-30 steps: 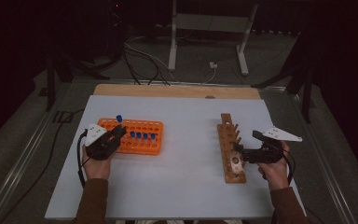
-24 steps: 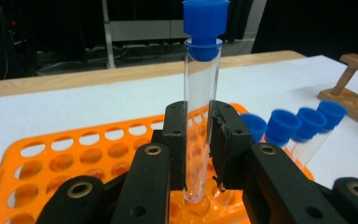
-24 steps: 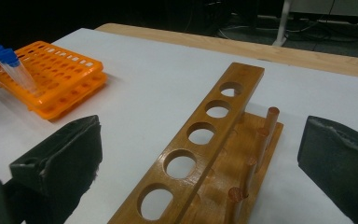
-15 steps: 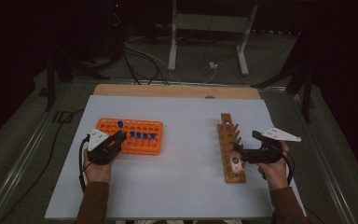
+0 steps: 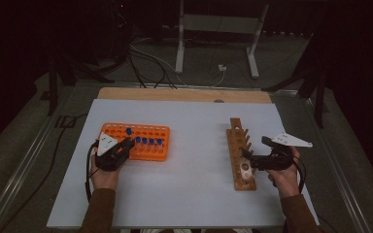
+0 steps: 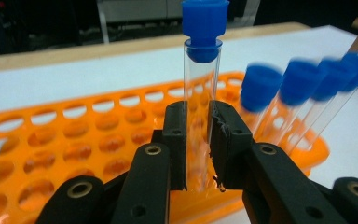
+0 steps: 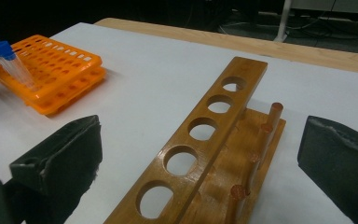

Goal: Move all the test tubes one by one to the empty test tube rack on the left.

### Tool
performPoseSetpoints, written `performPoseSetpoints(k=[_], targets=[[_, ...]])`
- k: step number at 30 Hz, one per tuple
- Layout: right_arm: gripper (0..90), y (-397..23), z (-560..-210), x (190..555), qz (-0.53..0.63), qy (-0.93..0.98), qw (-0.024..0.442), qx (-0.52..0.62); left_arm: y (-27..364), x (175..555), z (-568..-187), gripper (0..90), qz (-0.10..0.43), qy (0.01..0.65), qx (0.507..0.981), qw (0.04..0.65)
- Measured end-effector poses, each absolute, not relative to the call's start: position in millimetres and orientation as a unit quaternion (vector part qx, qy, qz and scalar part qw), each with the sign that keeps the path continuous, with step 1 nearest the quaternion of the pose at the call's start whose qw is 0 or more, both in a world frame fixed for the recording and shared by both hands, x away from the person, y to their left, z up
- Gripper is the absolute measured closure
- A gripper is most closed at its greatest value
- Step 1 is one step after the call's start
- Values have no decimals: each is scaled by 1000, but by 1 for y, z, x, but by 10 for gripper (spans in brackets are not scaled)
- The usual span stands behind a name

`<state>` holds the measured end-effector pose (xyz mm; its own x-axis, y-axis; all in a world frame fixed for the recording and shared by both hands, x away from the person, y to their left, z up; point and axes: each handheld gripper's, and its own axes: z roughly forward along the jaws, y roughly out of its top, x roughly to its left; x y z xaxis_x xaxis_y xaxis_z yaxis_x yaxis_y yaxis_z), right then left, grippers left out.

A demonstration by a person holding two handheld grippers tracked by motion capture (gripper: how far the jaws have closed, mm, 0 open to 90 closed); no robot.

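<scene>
My left gripper (image 6: 198, 144) is shut on a clear test tube (image 6: 200, 93) with a blue cap, held upright over the near edge of the orange tube rack (image 6: 51, 140). The tube's lower end is hidden behind the jaws. Several more blue-capped tubes (image 6: 303, 88) lean in the rack to its right. In the high view the left gripper (image 5: 119, 148) sits at the rack's (image 5: 150, 130) front left. My right gripper (image 5: 255, 151) is open, its jaws standing wide on either side of the near end of the wooden peg rack (image 7: 200, 126), without touching it.
The wooden rack (image 5: 238, 141) has a row of empty round holes and upright pegs. The white tabletop (image 5: 194, 121) lies between the two racks, with a wooden strip along its far edge. Cables and a metal stand are on the floor beyond.
The left gripper and its tube have drifted slightly toward me along the orange rack. The right gripper has stayed where it was.
</scene>
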<state>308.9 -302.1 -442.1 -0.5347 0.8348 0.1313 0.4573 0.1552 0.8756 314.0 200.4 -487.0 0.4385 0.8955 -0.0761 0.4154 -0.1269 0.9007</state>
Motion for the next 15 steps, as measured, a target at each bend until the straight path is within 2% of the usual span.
performPoseSetpoints(k=[15], targets=[[3,-301,-445,308,477,736,194,440,197,312,-496,784,237,472,734,428]])
